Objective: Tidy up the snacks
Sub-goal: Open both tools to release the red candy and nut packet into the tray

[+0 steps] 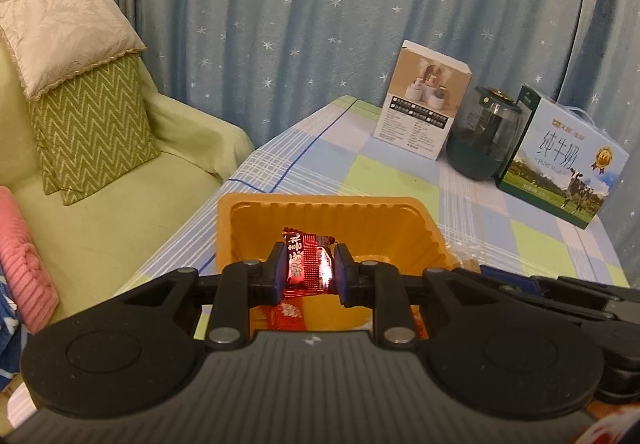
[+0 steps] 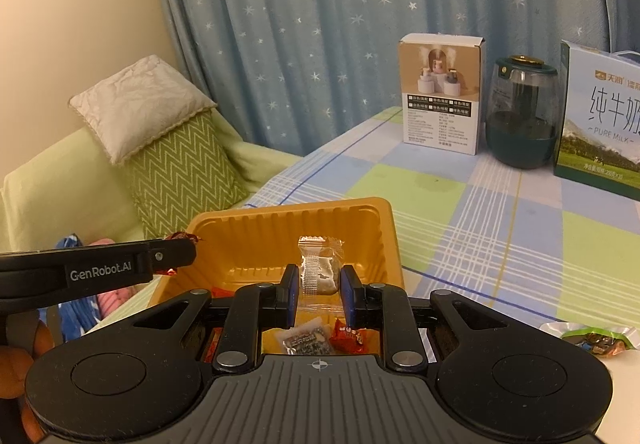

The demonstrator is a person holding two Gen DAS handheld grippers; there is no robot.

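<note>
A yellow plastic tray stands on the checked tablecloth. My left gripper is shut on a red-wrapped candy and holds it over the tray. From the right wrist view it reaches in from the left. My right gripper holds a clear-wrapped snack between its fingers above the tray. Several wrapped snacks lie in the tray below it.
A white product box, a dark green jar and a milk carton box stand at the table's far side. A green-wrapped snack lies on the table at right. A sofa with cushions is left of the table.
</note>
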